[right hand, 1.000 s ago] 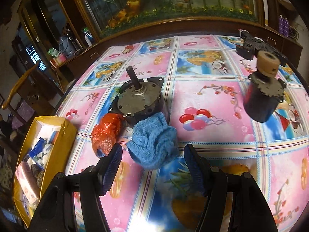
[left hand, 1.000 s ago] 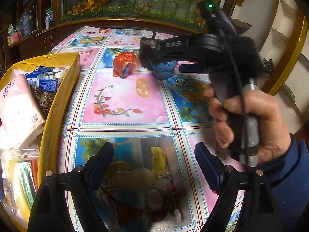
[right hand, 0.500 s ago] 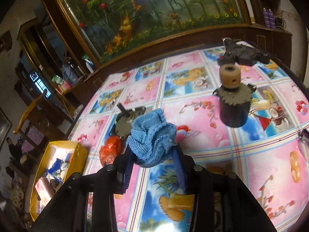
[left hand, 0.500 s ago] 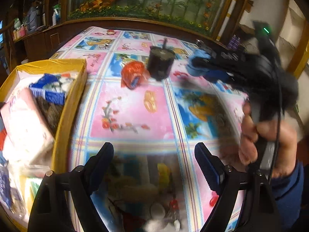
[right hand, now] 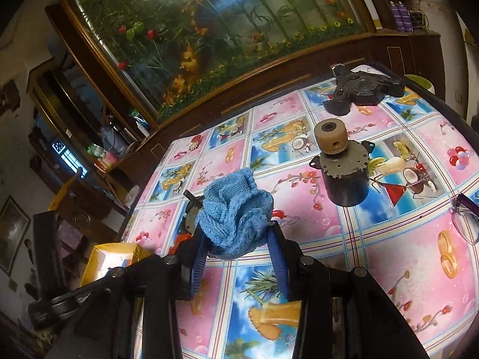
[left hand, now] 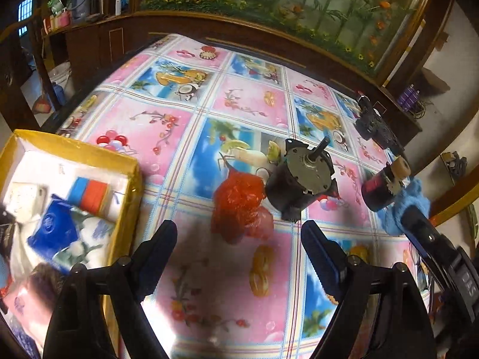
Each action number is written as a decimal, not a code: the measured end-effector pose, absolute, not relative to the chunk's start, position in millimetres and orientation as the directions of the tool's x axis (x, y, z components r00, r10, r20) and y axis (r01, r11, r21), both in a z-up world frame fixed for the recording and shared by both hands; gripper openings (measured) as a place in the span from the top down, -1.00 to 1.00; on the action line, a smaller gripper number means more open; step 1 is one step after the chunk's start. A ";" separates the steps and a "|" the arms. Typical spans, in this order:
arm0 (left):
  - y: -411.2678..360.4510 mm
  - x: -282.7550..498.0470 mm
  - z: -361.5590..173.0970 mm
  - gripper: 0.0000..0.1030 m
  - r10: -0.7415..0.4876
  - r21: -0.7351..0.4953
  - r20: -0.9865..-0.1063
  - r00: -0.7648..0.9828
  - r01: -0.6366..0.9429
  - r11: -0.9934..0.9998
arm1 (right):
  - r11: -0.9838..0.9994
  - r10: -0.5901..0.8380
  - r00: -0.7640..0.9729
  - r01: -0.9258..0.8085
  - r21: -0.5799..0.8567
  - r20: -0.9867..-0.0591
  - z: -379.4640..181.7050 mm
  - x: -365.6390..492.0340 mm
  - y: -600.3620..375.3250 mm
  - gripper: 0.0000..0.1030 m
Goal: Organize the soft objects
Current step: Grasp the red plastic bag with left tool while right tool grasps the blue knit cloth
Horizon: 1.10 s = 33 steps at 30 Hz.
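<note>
The right gripper (right hand: pixel 239 257), its jaws having just been closing, pinches a crumpled blue knitted cloth (right hand: pixel 235 214) between its blue pads, lifted clear of the fruit-patterned tablecloth (right hand: pixel 389 254). The left gripper (left hand: pixel 239 257) hangs spread and empty above the table, between a yellow box (left hand: pixel 89 152) of packets on its left and a red crinkled bag (left hand: pixel 239 206) that lies on the cloth just beside a dark motor (left hand: pixel 299 185). A second motor (right hand: pixel 341 173) with a tan wheel stands upright farther along.
</note>
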State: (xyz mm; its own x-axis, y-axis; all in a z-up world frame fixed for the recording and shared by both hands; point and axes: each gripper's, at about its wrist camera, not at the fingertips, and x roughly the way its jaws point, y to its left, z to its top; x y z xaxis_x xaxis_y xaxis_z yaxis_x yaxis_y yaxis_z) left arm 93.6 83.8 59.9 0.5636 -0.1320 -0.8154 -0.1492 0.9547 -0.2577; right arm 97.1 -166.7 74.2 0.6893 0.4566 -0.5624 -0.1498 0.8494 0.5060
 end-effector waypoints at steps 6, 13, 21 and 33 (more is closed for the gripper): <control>78.9 118.0 40.0 -0.22 -0.118 -0.228 -0.844 0.523 -0.151 0.962 | 0.835 0.472 0.684 -0.145 0.530 -0.557 73.8 96.2 -168.4 0.17; 80.7 139.3 17.1 0.12 -0.137 -0.248 -0.864 0.484 -0.172 0.953 | 0.839 0.468 0.686 -0.147 0.523 -0.557 74.1 97.1 -167.3 0.17; 83.9 107.1 18.9 0.29 -0.106 -0.241 -0.837 0.537 -0.187 0.952 | 0.845 0.473 0.670 -0.163 0.509 -0.572 72.8 98.0 -161.7 0.17; 40.6 2.3 15.4 0.29 -0.110 -0.160 -0.809 0.577 -0.036 0.986 | 0.872 0.463 0.640 -0.201 0.447 -0.614 66.7 97.7 -142.9 0.18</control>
